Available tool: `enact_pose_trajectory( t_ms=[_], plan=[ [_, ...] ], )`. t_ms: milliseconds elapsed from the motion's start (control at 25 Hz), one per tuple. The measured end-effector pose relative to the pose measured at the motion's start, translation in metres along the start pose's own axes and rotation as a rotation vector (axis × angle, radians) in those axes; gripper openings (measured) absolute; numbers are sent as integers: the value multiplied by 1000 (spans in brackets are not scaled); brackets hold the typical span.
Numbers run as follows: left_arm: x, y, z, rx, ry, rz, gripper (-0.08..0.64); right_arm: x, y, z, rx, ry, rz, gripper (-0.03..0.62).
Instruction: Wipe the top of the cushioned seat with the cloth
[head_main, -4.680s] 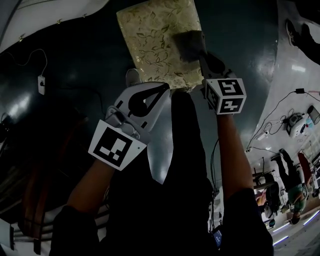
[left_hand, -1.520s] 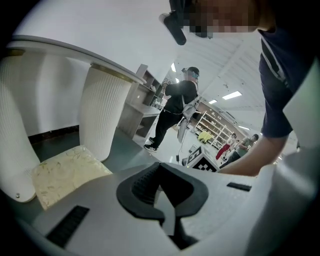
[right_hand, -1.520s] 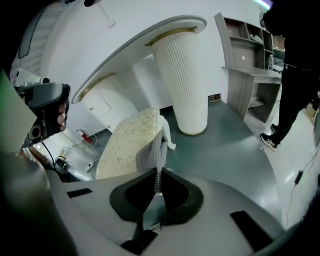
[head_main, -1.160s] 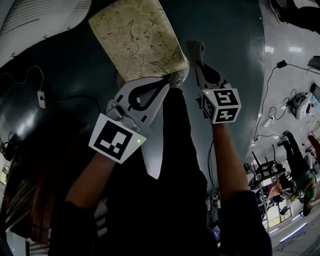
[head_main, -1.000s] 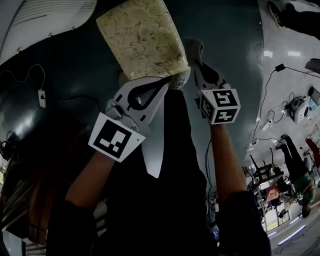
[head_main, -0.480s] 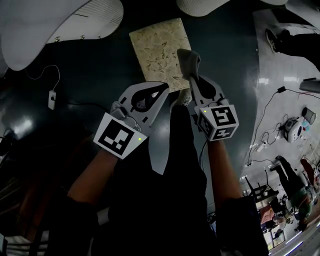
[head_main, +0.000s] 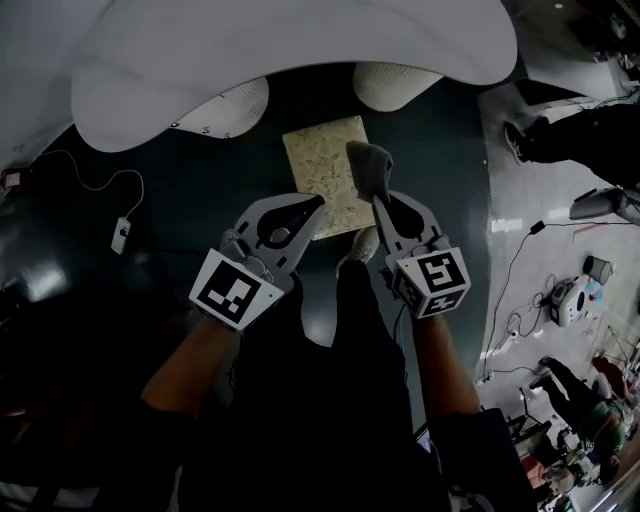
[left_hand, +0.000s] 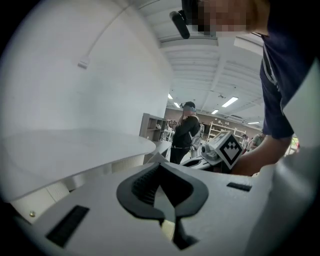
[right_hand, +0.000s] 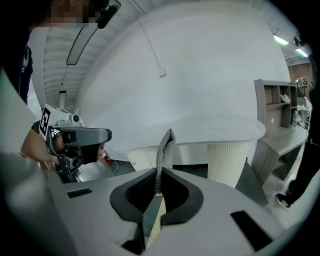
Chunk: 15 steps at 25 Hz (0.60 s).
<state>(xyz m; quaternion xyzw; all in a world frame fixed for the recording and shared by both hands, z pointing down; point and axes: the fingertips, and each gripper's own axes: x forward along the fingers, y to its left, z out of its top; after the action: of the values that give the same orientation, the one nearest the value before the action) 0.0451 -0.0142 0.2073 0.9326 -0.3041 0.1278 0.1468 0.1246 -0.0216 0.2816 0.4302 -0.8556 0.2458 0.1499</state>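
Note:
The cushioned seat (head_main: 322, 172), cream with a leaf pattern, stands on the dark floor below me in the head view. My right gripper (head_main: 382, 203) is shut on the grey cloth (head_main: 369, 166), which sticks up from its jaws over the seat's right edge. In the right gripper view the cloth (right_hand: 164, 148) stands upright out of the right gripper (right_hand: 156, 194). My left gripper (head_main: 313, 205) is shut and holds nothing, raised by the seat's near edge. The left gripper view shows the left gripper (left_hand: 161, 176) with jaws together and looks across the room, not at the seat.
A large white curved table (head_main: 300, 60) on ribbed white pedestals (head_main: 396, 85) lies beyond the seat. A cable with a white box (head_main: 119, 236) trails on the floor at left. People (head_main: 575, 130) stand on the pale floor at right, with cables and gear. A person (left_hand: 185, 132) stands far off.
The view has pulled far back and up: the seat looks smaller and lower. The cloth, pressed on the seat 4.7 s ago, went past its near right corner and is now held raised.

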Motion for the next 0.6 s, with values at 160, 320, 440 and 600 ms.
enact_pose_trajectory(
  t_ms=[160, 320, 440, 600],
  plan=[
    [-20, 0, 45, 13, -52, 32, 8, -20, 15, 53, -27, -50, 19, 34],
    [-44, -6, 85, 39, -96, 52, 8, -42, 30, 104, -28, -120, 34, 34],
    [-64, -8, 100, 62, -103, 74, 8, -58, 49, 130, -40, -156, 52, 34],
    [-85, -6, 115, 70, -121, 108, 8, -71, 71, 153, -64, -188, 78, 34]
  ],
)
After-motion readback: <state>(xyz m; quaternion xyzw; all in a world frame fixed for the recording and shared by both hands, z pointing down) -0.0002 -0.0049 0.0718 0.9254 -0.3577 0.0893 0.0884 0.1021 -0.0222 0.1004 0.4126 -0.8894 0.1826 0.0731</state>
